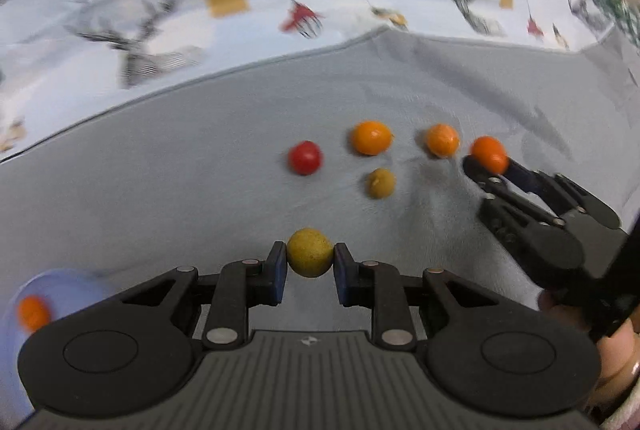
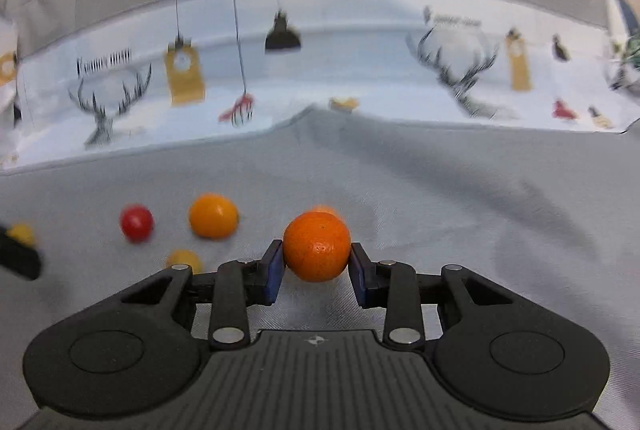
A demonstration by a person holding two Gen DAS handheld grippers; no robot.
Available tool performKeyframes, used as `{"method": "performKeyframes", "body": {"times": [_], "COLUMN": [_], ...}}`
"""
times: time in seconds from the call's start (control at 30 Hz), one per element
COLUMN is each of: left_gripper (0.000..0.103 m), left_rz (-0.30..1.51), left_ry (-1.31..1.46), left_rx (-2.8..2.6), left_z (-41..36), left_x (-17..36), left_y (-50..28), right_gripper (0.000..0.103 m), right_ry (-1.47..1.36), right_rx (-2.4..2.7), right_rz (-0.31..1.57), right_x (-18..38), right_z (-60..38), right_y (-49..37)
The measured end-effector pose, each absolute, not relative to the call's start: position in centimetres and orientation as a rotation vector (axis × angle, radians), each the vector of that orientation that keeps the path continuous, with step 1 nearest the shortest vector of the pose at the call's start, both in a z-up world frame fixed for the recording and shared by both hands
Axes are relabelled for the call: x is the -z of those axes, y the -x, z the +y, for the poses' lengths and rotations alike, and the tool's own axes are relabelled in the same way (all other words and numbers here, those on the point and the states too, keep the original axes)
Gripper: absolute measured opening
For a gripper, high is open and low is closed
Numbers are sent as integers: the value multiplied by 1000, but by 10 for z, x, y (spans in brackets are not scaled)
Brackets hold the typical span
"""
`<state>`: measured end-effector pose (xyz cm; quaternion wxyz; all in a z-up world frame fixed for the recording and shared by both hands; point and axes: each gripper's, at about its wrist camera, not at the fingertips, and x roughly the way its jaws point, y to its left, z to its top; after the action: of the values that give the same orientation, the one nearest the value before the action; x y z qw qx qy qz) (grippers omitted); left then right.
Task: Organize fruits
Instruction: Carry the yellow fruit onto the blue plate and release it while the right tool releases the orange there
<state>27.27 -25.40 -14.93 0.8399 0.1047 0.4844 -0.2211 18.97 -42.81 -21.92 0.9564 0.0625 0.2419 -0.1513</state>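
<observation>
My left gripper (image 1: pixel 310 260) is shut on a yellow-green round fruit (image 1: pixel 310 250), held above the grey cloth (image 1: pixel 160 190). My right gripper (image 2: pixel 317 262) is shut on a small orange (image 2: pixel 317 244); the left wrist view shows that pair at the right, the right gripper (image 1: pixel 486 168) and its orange (image 1: pixel 489 153). On the cloth lie a red tomato (image 1: pixel 305 158), two oranges (image 1: pixel 371 137) (image 1: pixel 442 139) and a second yellow-green fruit (image 1: pixel 381 183). The right wrist view shows the tomato (image 2: pixel 137 223) and one orange (image 2: pixel 213 215) to the left.
A pale bowl (image 1: pixel 60 280) with one orange (image 1: pixel 34 312) in it sits at the lower left. A printed cloth backdrop (image 1: pixel 240 30) rises behind the grey cloth. A hand (image 1: pixel 616 354) grips the right tool at the right edge.
</observation>
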Motion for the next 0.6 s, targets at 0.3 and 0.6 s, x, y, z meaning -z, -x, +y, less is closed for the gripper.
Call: {"method": "performKeyframes", "body": {"times": [0.3,0.6], "left_gripper": [27,27], "left_rz": [973,962], "left_ry": [-212,-155], "left_rx": [236,159], "left_z": [-190,-114], "left_x": [76,43], "left_y": [-198,-112], "right_gripper": [36,36], "right_ry": [-220,-191], "right_rx": [91,-86], "right_rz": [407,499], "right_x": [126,81], "right_z": [-329,-257], "right_y": [-81,-7]}}
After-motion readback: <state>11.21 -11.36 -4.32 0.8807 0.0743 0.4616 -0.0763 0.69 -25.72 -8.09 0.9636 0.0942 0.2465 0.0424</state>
